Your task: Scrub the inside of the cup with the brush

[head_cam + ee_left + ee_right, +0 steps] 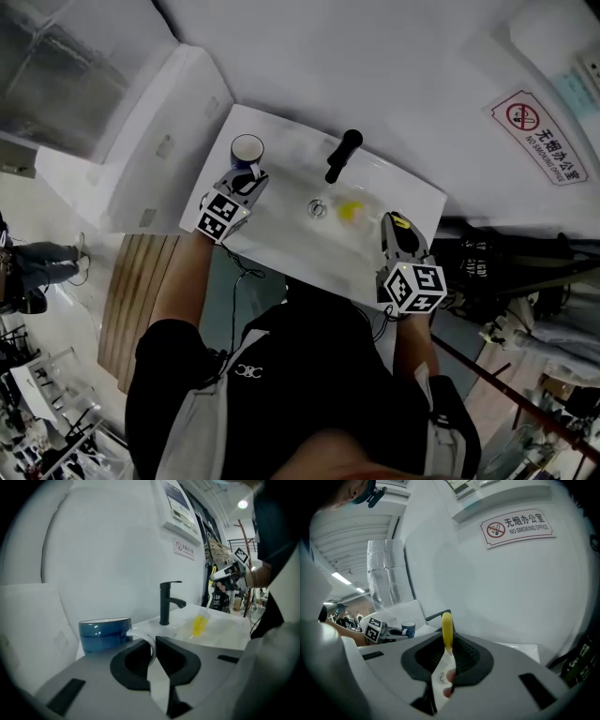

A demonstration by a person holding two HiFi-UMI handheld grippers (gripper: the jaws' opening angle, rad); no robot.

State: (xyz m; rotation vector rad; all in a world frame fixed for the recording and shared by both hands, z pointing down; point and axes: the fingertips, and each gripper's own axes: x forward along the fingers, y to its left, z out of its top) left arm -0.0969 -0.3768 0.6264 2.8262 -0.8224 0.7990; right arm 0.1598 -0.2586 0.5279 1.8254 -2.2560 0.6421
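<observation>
The left gripper (247, 184) has the blue ceramic cup (247, 150), and the right gripper (392, 225) has the yellow-headed brush (352, 212).
Only the left gripper view shows its jaws narrowed onto the cup's curved white handle (146, 641), with the cup body just beyond their tips. The head view places the cup at the left corner of the white rectangular sink (281, 220). The right gripper view shows its jaws clamped on the brush shaft, well apart from the cup.

The cup (247, 150) is at the sink's (281, 230) far left corner; the tap (343, 155) stands right of it at the far rim. In the sink, the brush (351, 212) is just right of the drain (317, 208).
</observation>
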